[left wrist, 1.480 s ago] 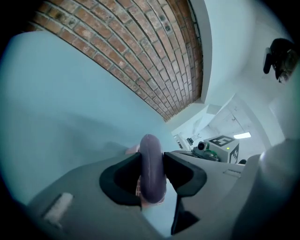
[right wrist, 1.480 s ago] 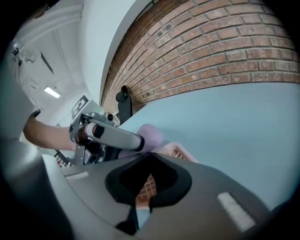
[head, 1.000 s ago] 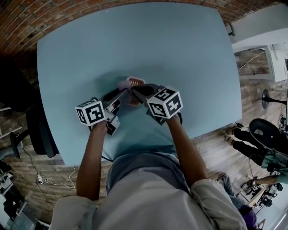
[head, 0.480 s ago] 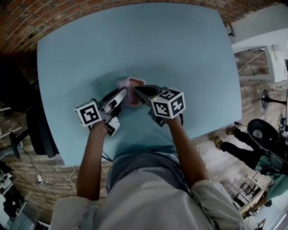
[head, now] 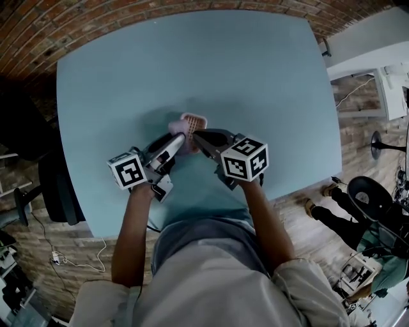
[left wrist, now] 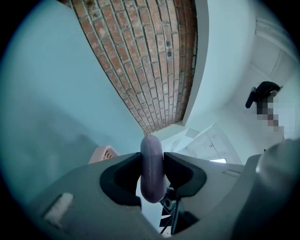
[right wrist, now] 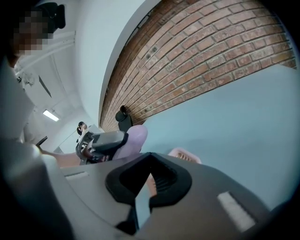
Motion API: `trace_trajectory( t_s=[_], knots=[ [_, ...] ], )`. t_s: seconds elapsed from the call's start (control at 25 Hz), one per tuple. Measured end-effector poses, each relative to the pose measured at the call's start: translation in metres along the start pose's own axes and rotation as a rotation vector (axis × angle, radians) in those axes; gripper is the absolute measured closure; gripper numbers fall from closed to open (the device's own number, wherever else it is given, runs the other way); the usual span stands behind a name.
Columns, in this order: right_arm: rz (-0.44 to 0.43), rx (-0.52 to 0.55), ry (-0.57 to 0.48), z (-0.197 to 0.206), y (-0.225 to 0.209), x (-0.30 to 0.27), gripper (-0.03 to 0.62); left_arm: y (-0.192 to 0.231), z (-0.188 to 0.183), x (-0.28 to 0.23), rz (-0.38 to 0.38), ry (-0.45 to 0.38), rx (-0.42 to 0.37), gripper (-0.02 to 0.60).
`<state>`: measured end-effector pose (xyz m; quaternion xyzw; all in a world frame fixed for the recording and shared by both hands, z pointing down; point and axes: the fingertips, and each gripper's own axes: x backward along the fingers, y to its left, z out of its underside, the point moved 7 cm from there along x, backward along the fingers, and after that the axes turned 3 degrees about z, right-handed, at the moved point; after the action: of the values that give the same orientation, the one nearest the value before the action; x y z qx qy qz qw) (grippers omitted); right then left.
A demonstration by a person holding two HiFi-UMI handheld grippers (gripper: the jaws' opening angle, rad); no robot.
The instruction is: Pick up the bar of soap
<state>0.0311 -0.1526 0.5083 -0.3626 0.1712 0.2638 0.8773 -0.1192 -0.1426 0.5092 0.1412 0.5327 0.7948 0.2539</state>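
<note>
Seen from above, a table fills the middle, with a person standing at its near edge and both arms reaching over it. A brick wall runs behind the far edge, and a chair stands off the table's left side. Near the table's centre lies a soap dish. The left gripper comes in from the lower left with the bar of soap pinched between its jaws, just left of the dish. The right gripper sits just right of it, its tip in front of the dish and beside the soap.
</note>
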Motion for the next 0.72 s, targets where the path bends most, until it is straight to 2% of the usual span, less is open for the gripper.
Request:
trace_trajectory(
  t_s=[0.24, 0.36, 0.6, 0.72],
  knots=[
    [0.008, 0.024, -0.013, 0.002, 0.010, 0.015, 0.592, -0.006, 0.014, 0.004, 0.005, -0.008, 0.017, 0.428],
    [0.022, 0.040, -0.024, 0.002, 0.014, 0.021, 0.591, -0.011, 0.014, 0.006, 0.008, -0.014, -0.013, 0.428],
    [0.052, 0.099, -0.063, -0.002, 0.033, 0.032, 0.591, -0.028, 0.016, 0.011, 0.037, -0.048, 0.007, 0.428],
    [0.059, 0.126, -0.084, -0.007, 0.040, 0.039, 0.592, -0.038, 0.013, 0.011, 0.049, -0.056, -0.026, 0.428]
  ],
)
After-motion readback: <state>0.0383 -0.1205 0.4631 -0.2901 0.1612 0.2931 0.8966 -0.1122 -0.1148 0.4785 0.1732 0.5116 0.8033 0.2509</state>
